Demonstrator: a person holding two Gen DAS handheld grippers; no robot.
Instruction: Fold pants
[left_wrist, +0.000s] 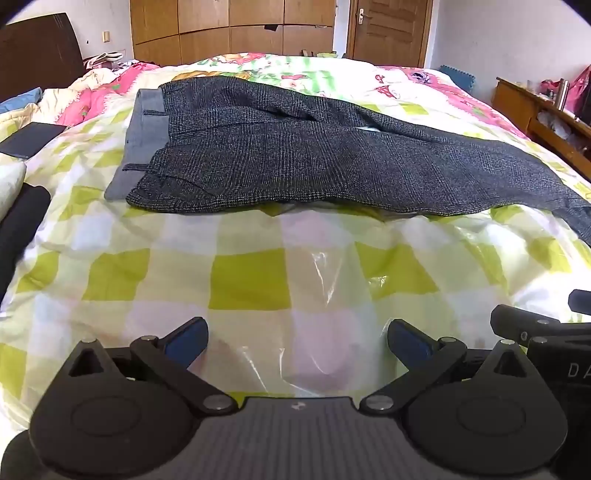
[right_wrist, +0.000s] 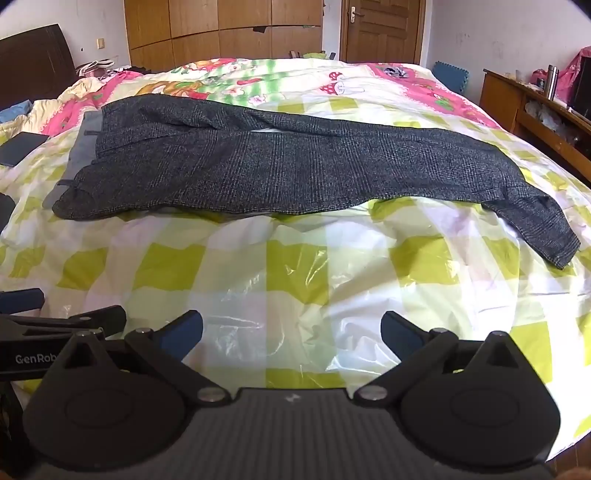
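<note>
Dark grey checked pants (left_wrist: 295, 155) lie flat across the bed, one leg folded over the other, with the grey-lined waistband (left_wrist: 142, 140) at the left and the cuffs at the right. They also show in the right wrist view (right_wrist: 280, 166), cuff end (right_wrist: 546, 236) bent toward me. My left gripper (left_wrist: 295, 339) is open and empty, well short of the pants. My right gripper (right_wrist: 291, 332) is open and empty, also short of them. The right gripper shows at the right edge of the left wrist view (left_wrist: 543, 325).
The bed has a green-and-white checked quilt (left_wrist: 243, 277) with clear plastic (right_wrist: 306, 269) over its near part. A dark flat object (left_wrist: 31, 138) lies at the far left. A wooden side table (right_wrist: 535, 110) stands at the right, a wardrobe (left_wrist: 236, 26) and door behind.
</note>
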